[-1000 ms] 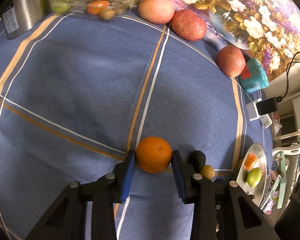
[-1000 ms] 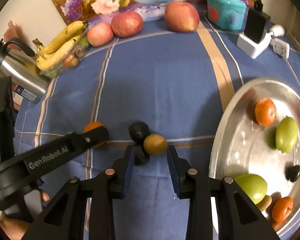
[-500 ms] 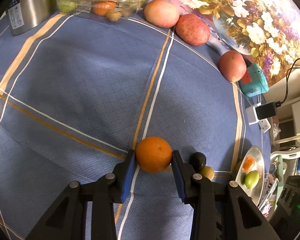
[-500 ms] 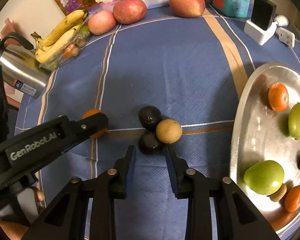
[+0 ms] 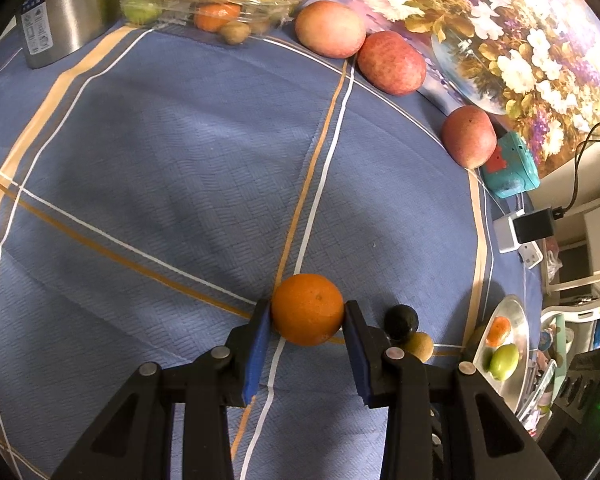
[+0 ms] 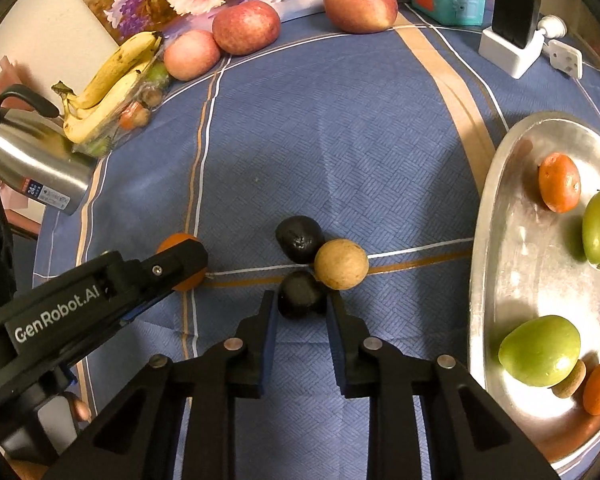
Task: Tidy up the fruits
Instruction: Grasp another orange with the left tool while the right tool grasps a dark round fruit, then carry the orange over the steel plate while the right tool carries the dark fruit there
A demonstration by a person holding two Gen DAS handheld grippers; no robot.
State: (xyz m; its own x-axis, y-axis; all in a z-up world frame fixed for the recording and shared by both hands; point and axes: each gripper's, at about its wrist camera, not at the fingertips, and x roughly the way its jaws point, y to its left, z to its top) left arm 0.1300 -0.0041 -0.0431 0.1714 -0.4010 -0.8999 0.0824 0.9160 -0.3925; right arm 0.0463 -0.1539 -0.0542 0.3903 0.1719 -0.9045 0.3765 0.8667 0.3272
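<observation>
The round orange fruit [image 5: 307, 309] sits on the blue checked tablecloth [image 5: 180, 160] that covers the bench, clamped between the blue pads of the left hand-held gripper [image 5: 306, 316], which presses on both of its sides. Just to its right lies a cluster of three small fruits touching one another: a dark, nearly black round fruit [image 6: 299, 238] farthest from the camera, a tan round fruit [image 6: 341, 264] beside it, and a second dark round fruit [image 6: 301, 294] nearest. The right hand-held gripper [image 6: 301, 308] has its blue-lined fingers around this nearest dark fruit, close on each side; whether they actually press on it cannot be told. Farther right, an oval silver metal tray [image 6: 496, 208] holds two green fruits, small orange ones and a brown one. Along the far edge are three reddish apples [image 6: 246, 27], a bunch of yellow bananas [image 6: 112, 84] on a clear plastic box, and a steel thermos jug [image 6: 32, 164].
</observation>
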